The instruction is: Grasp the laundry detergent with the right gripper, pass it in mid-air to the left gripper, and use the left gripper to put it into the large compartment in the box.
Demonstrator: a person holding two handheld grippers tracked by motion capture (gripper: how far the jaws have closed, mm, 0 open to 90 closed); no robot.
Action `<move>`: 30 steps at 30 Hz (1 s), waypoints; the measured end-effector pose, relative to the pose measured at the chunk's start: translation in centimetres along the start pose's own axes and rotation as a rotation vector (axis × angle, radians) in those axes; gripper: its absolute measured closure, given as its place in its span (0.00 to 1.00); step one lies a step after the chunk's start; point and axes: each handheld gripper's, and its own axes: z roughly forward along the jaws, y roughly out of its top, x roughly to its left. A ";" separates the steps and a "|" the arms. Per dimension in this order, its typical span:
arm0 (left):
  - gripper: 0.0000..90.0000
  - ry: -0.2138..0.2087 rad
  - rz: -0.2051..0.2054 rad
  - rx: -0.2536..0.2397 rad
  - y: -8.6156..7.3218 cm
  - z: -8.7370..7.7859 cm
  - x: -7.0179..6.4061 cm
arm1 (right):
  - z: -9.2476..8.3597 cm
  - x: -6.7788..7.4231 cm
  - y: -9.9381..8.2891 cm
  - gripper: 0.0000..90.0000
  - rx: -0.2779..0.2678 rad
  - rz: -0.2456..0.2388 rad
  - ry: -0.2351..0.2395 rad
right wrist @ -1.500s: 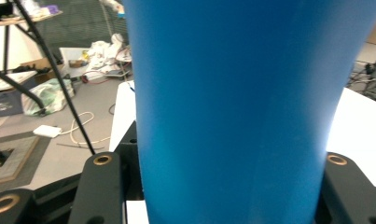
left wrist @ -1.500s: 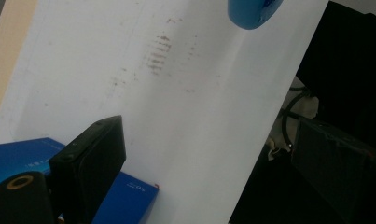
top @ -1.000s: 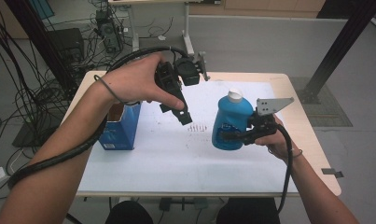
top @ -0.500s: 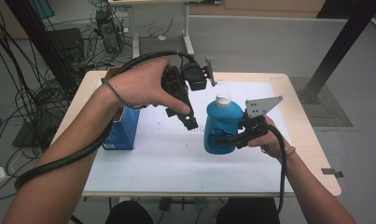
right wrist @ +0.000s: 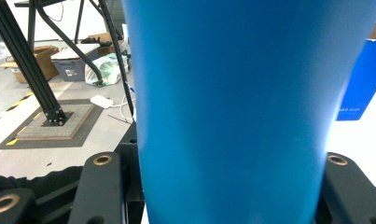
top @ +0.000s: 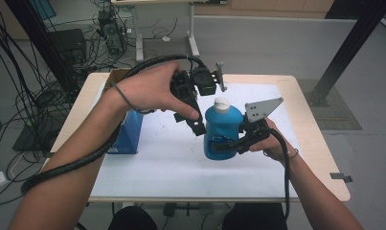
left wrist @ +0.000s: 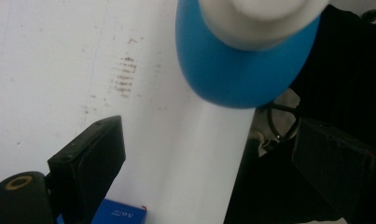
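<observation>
Right tongs [top: 231, 143]: nearest the person, at the right of the high view; the jaws are clamped across the lower body of the blue bottle [top: 221, 132], one on each side, as the right gripper view shows close up.
Blue bottle: upright, gripped by the right tongs over the white sheet [top: 181, 158] near the middle of the bench [top: 320, 158]; whether its base touches the sheet cannot be told.
White cap [top: 221, 104]: on top of the bottle, blurred and close at the upper edge of the left gripper view.
Left tongs [top: 196, 122]: just left of the bottle's shoulder, pointing down and toward it; the jaws stand wide apart with nothing between them, and the left gripper view looks down on the cap from above.
Left hand [top: 150, 88]: wrapped over the body of the left tongs, forearm coming in from the lower left.
Blue box [top: 128, 134]: standing on the bench to the left, partly hidden under the left forearm, well apart from the bottle.
White sheet: covers most of the bench top, with a small patch of dark marks seen in the left gripper view.
</observation>
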 end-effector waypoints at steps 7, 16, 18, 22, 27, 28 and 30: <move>0.11 -0.001 0.011 -0.002 0.5 0.3 -0.2 | 0.5 -0.1 0.5 0.49 0.008 -0.015 0.018; 0.11 -0.008 0.032 -0.002 1.0 0.5 -0.5 | 1.5 -0.1 0.8 0.49 0.014 -0.024 0.040; 0.11 -0.007 0.029 -0.009 1.1 0.5 -0.5 | 1.7 -0.1 0.9 0.49 0.013 -0.025 0.046; 0.11 -0.009 0.032 -0.015 1.2 0.6 -0.5 | 2.1 -0.1 1.0 0.49 0.019 -0.031 0.054; 0.11 -0.012 0.040 -0.018 1.3 0.7 -0.8 | 2.7 0.0 1.0 0.49 0.025 -0.031 0.064; 0.11 -0.015 0.039 -0.020 1.4 0.7 -0.8 | 2.7 0.0 1.0 0.49 0.024 -0.031 0.064; 0.11 -0.015 0.040 -0.018 1.4 0.7 -0.8 | 2.8 0.0 1.0 0.49 0.025 -0.031 0.066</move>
